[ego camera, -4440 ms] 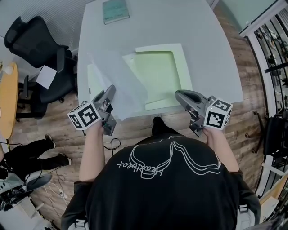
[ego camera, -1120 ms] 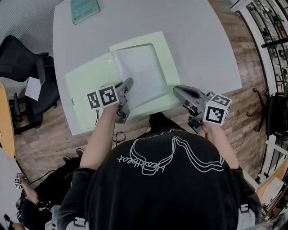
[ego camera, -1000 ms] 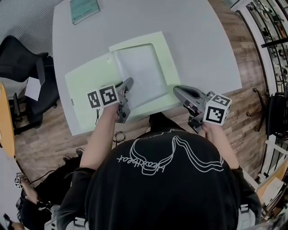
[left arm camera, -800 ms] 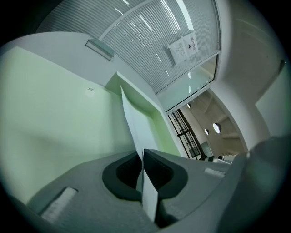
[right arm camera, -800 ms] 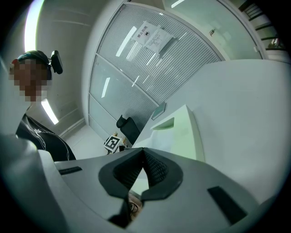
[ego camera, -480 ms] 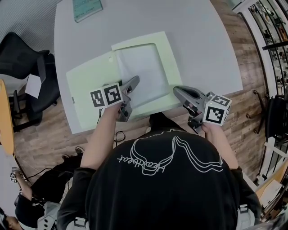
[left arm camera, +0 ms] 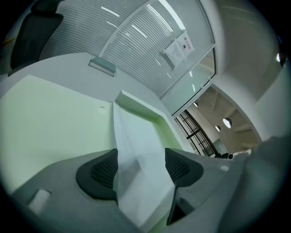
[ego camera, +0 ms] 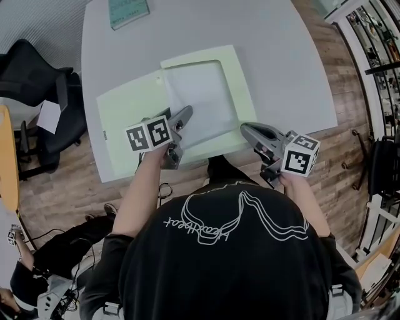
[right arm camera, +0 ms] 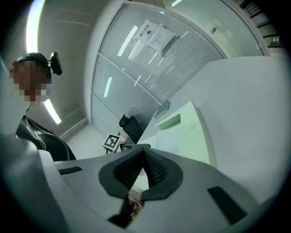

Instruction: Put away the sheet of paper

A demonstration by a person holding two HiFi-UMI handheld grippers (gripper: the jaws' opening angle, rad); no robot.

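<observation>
My left fingers (left arm camera: 97,173) have just been spreading wide. The sheet of paper (ego camera: 203,94) lies loose between them, in the open green folder (ego camera: 128,115) by the worktop's (ego camera: 281,56) near edge. My right fingers (right arm camera: 157,170) are pressed together, empty. The sheet's near corner seems lifted, so a careless withdrawal could drag it out.

The head view looks steeply down from above the person's shoulders onto a grey table (ego camera: 281,62). The left gripper view sits low and close over the open pale green folder (left arm camera: 45,118), facing a slatted glass wall (left arm camera: 136,45). The right gripper view looks nearly level across the table. All three share the folder and, seemingly, a teal book (ego camera: 128,11).
</observation>
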